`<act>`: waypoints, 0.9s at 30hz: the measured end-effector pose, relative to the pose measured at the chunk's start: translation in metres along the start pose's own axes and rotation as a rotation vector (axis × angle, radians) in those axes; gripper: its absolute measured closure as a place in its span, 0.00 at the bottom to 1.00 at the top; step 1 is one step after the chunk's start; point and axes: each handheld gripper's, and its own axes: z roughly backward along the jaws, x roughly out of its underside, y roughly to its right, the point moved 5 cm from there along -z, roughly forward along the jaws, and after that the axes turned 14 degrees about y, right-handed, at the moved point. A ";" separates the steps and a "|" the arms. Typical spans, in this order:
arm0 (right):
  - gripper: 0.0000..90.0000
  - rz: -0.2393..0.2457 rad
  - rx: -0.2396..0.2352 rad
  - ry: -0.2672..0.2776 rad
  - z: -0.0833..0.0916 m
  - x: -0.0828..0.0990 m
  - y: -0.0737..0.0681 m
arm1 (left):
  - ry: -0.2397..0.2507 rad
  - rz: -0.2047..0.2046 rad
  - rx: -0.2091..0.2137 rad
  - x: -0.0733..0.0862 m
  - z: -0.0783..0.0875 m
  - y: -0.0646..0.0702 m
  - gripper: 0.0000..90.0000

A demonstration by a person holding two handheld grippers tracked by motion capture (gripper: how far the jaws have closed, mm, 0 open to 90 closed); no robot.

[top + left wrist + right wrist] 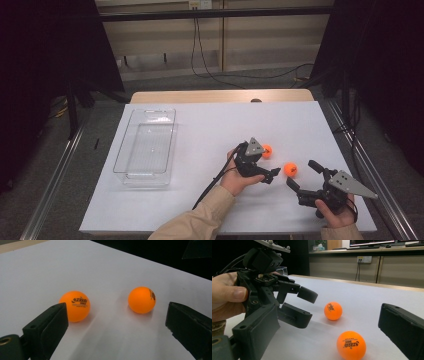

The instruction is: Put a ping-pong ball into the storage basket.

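Two orange table tennis balls sit apart on the white desk [200,125], well right of an empty clear plastic tray [146,146]. The left tool [270,175], jaws spread and holding nothing, lies low beside the farther ball [267,150], while the right tool [304,176], also spread and empty, points at the nearer ball [290,169], which rests just ahead of its jaws. This looks like the approach before a pickup; next, each tool would need to straddle its ball and close gently so it doesn't roll off.
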 end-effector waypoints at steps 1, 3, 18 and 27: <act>0.03 0.000 0.000 0.000 0.000 0.000 0.000 | -0.002 0.000 0.000 0.000 0.000 0.000 0.05; 0.03 0.001 0.000 -0.001 0.000 0.000 0.000 | -0.005 -0.003 0.000 0.000 -0.001 0.000 0.05; 0.03 0.001 0.000 -0.001 0.000 0.000 0.000 | -0.011 0.004 0.019 0.001 -0.010 0.005 0.05; 0.03 0.002 -0.005 -0.004 0.000 0.000 -0.001 | -0.013 -0.003 0.021 0.003 -0.016 0.005 0.05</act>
